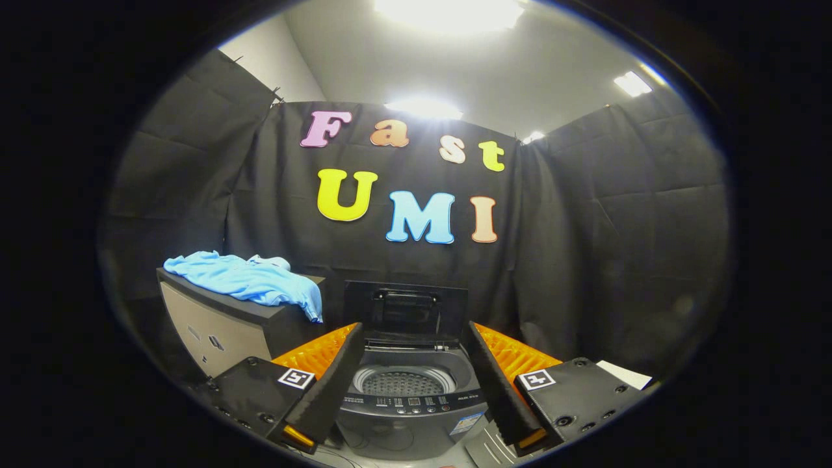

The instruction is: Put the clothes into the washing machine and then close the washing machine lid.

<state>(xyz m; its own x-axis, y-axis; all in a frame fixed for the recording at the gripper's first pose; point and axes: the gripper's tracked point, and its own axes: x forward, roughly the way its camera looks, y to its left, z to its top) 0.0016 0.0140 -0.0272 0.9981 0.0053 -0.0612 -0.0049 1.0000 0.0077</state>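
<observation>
Lying beyond the released gripper (412, 338), clothes (250, 278) sit beside the open washing machine (411, 396).

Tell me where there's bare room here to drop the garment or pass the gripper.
The round perforated drum of the small grey top-loading washing machine is bare, bordered by its raised dark lid behind and control strip in front. The open gripper frames it, fingers apart. The dark-topped cabinet left is crowded: the crumpled light-blue garment covers most of its top.

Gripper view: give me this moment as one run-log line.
gripper: open, empty | blue clothes: on cabinet | washing machine: ahead between fingers | lid: up | drum: no clothes visible
</observation>
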